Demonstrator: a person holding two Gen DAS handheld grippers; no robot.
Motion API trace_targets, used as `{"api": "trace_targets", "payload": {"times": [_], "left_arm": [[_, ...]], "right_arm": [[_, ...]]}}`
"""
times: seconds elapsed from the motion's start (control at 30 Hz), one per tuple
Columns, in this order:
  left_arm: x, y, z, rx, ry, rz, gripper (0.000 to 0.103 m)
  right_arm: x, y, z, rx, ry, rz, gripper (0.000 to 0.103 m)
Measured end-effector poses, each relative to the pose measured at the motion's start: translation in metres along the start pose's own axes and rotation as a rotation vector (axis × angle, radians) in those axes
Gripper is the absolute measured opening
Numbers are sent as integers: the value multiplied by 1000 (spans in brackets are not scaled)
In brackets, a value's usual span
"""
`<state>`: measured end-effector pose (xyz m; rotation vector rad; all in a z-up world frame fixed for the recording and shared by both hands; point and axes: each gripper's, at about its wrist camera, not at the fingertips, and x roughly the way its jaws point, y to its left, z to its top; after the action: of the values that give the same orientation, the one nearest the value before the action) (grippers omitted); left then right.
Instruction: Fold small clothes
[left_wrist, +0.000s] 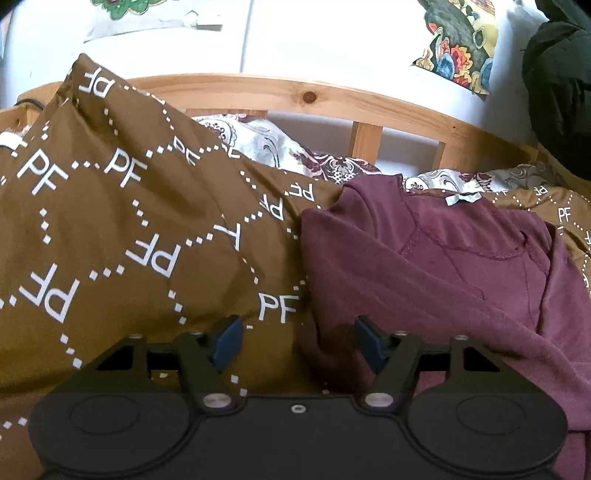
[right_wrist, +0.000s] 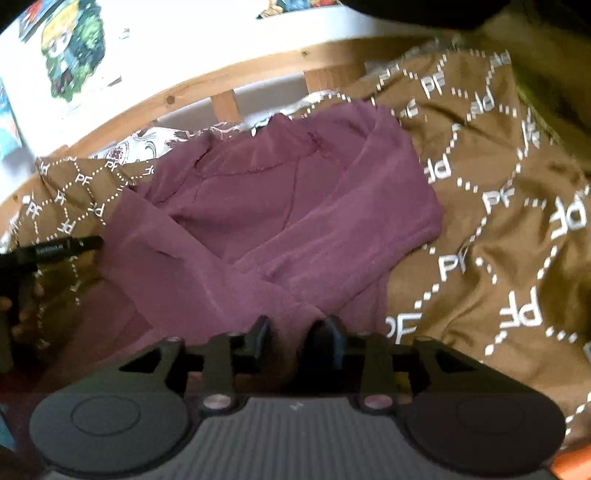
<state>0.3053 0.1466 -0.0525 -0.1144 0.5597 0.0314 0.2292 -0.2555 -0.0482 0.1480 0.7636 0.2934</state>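
Currently the surroundings: brown duvet (left_wrist: 122, 229) printed with white "PF" letters and dotted diamond lines covers the bed, bunched into a high fold on the left in the left wrist view. Behind it a white floral sheet (left_wrist: 266, 144) shows, then the pine headboard rail (left_wrist: 306, 98) with upright slats, then a white wall with colourful posters (left_wrist: 458, 55). A dark garment (left_wrist: 557, 96) hangs at the far right edge. Nothing lies on top of the shirt.

Task item: maroon shirt (left_wrist: 443, 266) lies on the duvet, collar end toward the headboard, white neck label (left_wrist: 461, 198) visible. In the right wrist view both sleeves are crossed over the body of the shirt, and its lower part runs down to the camera.

Left gripper (left_wrist: 299, 343): low over the bed, pointing at the headboard, jaws spread wide, holding nothing. Its left blue pad sits over the duvet, the right pad over the shirt's left edge. Its black body (right_wrist: 55, 247) also shows at the left edge of the right wrist view, beside the shirt.

Right gripper (right_wrist: 297, 339): over the shirt's lower part, jaws close together with maroon fabric bunched in the narrow gap. Looks pinched on the shirt.

Textures: shirt is soft matte knit with raised overlock seams at the shoulders; duvet smooth, slightly glossy, heavily creased. The right wrist view is somewhat blurred.
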Motion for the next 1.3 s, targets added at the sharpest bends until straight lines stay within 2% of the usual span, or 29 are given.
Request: {"api": "trace_targets", "payload": {"times": [0.07,0.13,0.2,0.3,0.43,0.5,0.6,0.77,0.8,0.83,0.87,1.03,1.2,1.23,1.3], "left_arm": [[-1,1,0,-1,-1,-9,67],[-3,2,-2,-10,5,-20,65],[-5,6,-6,-34,21,-49,49],[-2,10,-9,-57,50,-84,33],[0,19,-12,-115,63,-111,25],[4,24,-12,-159,80,-136,12],[10,29,-14,-224,107,-179,1],[1,38,-16,-312,74,-217,0],[-2,40,-16,-336,64,-226,0],[-4,43,-16,-366,53,-236,0],[-6,46,-16,-393,45,-245,0],[-8,53,-18,-457,35,-252,0],[-2,54,-20,-467,75,-219,3],[-2,52,-17,-448,86,-187,9],[-8,45,-13,-391,59,-137,38]], "right_arm": [[-3,4,2,-28,-15,-17,52],[-4,8,9,-64,-41,-25,56],[1,13,25,-96,-47,9,56],[21,34,64,-156,-46,121,56],[64,82,114,-222,-27,288,51],[88,110,129,-253,-1,347,48],[129,152,148,-314,11,405,44],[188,213,167,-394,35,384,40],[195,218,167,-405,40,380,34],[202,224,170,-406,59,396,7],[206,226,170,-404,75,406,2],[209,210,188,-233,6,429,2],[225,209,181,-248,28,418,2],[223,209,178,-257,23,419,3],[215,208,174,-277,11,419,17]]}}
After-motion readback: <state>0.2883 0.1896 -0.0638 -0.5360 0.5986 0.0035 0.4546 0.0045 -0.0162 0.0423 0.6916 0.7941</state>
